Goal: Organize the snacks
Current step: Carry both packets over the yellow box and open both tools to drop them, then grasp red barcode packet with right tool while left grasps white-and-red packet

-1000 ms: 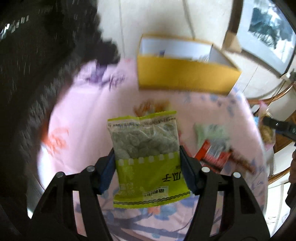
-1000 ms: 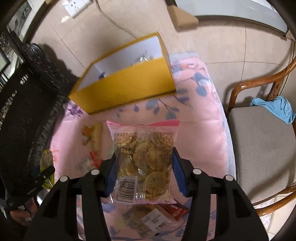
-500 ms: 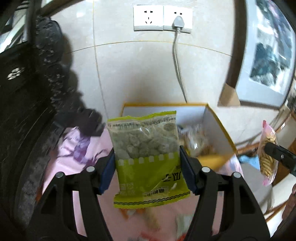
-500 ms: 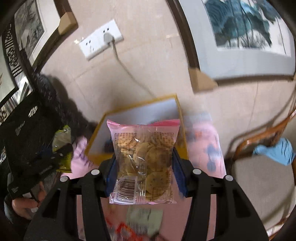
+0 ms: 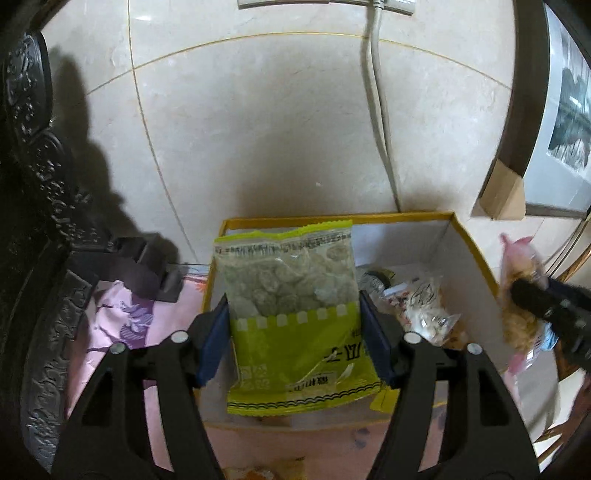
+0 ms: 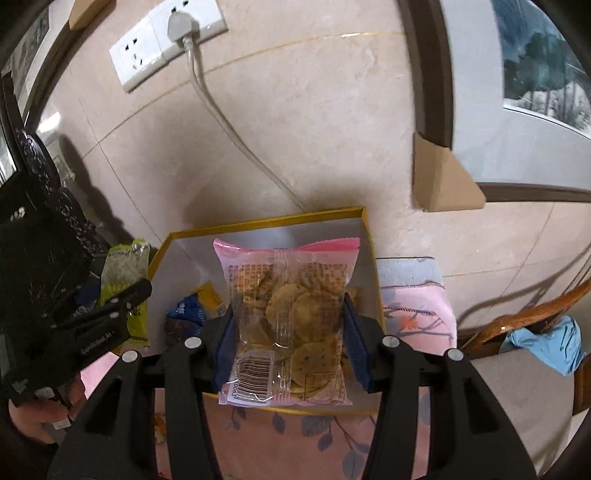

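A white wall socket (image 6: pixel 168 40) sits high on the tiled wall (image 6: pixel 314 122). A grey plug (image 6: pixel 179 24) is stuck in it, and its cord (image 6: pixel 229 125) runs down the wall. A big picture (image 6: pixel 535 88) with a dark frame leans on the right. A brown cardboard corner (image 6: pixel 441 177) covers its low corner. A pink flowery cloth (image 6: pixel 417 306) covers the tabletop. A wooden chair (image 6: pixel 517 328) stands to the right, with a blue cloth (image 6: pixel 550 341) on its seat. Dark carved furniture (image 5: pixel 40 206) stands on the left.
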`<state>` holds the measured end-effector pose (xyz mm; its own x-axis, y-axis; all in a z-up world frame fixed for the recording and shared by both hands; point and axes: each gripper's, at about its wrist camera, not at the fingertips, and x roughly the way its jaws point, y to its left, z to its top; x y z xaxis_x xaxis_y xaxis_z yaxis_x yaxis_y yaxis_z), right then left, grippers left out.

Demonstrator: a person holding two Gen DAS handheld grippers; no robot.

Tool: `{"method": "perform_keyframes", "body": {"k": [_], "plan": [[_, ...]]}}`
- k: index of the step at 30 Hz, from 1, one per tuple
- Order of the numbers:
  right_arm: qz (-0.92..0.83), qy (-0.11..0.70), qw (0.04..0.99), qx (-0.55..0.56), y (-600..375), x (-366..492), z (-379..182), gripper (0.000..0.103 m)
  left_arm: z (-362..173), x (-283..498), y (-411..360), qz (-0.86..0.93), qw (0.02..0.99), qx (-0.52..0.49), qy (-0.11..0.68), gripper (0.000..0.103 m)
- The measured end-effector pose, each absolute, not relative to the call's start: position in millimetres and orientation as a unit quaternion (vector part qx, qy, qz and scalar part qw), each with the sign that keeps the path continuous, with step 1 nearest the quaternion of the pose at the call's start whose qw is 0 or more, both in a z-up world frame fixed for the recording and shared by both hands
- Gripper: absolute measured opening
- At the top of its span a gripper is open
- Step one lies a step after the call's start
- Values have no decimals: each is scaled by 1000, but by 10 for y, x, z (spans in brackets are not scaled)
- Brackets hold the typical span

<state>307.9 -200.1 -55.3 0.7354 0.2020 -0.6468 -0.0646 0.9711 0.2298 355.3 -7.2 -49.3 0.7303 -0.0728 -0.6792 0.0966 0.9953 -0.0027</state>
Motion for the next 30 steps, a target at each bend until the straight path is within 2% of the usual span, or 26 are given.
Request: {"method": "perform_keyframes", "body": {"k": [1,2,9,12,16,18,21,24,25,27,29,30], "plan": [[78,356,927,86,-1968,3126,-572,75,-494,3570,-73,-44,931,13,362,101],[79,360,927,72,-1940,3174,-590,102,-491,3575,-65,-32,933,15,359,101],[118,361,925,-30,-1929,2692,-568,102,-586,3180,228,-1,924,43,380,101],[163,419,890,-76,-1748,2104,-837,102,-800,2573,456,-4,911,52,410,101],[284,445,834,-162,-1208,1333,-1331,102,-1214,1824,674,12,875,59,481,101],[329,448,811,-183,-1050,1148,-1554,102,-1411,1436,752,24,853,64,517,101],[335,473,797,-172,-926,1103,-1892,102,-1572,964,901,42,842,90,530,101],[321,463,805,-186,-844,1099,-2033,102,-1713,708,936,38,836,93,540,101],[314,459,806,-203,-798,1098,-2084,101,-1747,682,917,37,834,97,542,101],[300,454,811,-215,-756,1105,-2128,89,-1782,664,866,38,835,122,536,101],[280,444,826,-206,-770,1116,-2116,59,-1795,701,787,25,840,151,520,101],[273,448,829,-195,-786,1157,-2104,50,-1789,759,740,20,841,164,515,101]]}}
